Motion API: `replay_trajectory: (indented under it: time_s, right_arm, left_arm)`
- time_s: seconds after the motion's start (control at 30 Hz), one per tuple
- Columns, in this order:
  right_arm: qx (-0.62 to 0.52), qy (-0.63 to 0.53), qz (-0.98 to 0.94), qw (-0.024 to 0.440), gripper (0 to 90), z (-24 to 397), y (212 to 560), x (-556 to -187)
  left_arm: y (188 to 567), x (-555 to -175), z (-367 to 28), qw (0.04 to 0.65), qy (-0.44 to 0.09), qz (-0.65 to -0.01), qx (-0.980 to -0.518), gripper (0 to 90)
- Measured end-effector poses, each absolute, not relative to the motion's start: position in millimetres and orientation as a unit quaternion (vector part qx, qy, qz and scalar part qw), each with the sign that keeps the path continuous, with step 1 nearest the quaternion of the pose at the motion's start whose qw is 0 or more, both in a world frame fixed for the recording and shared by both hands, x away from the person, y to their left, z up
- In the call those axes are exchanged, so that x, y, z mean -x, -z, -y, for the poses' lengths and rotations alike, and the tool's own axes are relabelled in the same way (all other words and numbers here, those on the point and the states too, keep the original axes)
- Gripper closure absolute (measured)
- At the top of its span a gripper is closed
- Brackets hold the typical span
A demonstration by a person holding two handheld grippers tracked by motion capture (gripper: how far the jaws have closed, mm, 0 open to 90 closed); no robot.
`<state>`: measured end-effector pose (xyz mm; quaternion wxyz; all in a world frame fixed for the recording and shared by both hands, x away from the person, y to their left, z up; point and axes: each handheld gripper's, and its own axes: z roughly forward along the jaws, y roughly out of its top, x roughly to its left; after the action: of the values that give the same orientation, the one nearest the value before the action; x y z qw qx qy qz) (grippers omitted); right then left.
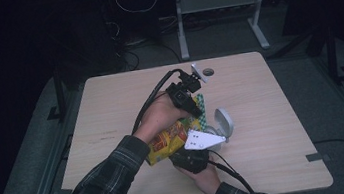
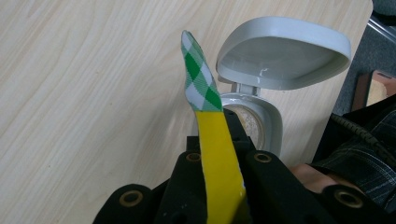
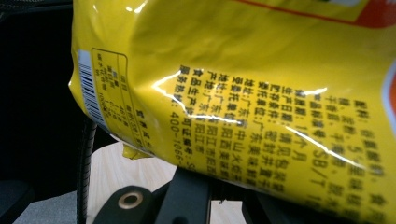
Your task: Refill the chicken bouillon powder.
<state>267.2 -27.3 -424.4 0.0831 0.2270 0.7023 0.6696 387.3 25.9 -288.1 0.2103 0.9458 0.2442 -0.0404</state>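
A yellow snack bag [image 1: 168,140] hangs over the middle of the wooden table [image 1: 265,94], held between both grippers. My left gripper [image 1: 195,107] is at the bag's far end, shut on its flat sealed edge. In the left gripper view that yellow edge [image 2: 217,154] runs up between the jaws of the left gripper [image 2: 219,142] and ends in a green-and-white checked tip [image 2: 198,77]. My right gripper [image 1: 189,154], under its grey plate, is shut on the near end of the bag. In the right gripper view the bag's printed back [image 3: 252,88] sits just above the right gripper [image 3: 219,189].
A small white container [image 1: 222,123] with its hinged lid [image 2: 282,51] flipped up stands on the table just right of the bag. A round grommet [image 1: 207,72] sits near the table's far edge. The floor around is dark, with another desk's legs [image 1: 181,30] behind.
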Motion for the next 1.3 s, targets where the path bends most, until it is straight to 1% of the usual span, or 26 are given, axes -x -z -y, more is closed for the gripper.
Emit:
replay_trajectory:
  time_s: [1.3]
  right_arm:
    - [-0.233,-0.674,-0.697,0.074,89.9,28.1,425.2,-268.7]
  left_arm:
    - [290.6,-388.8,-22.8,0.204,0.039,-0.243,-0.947,90.0]
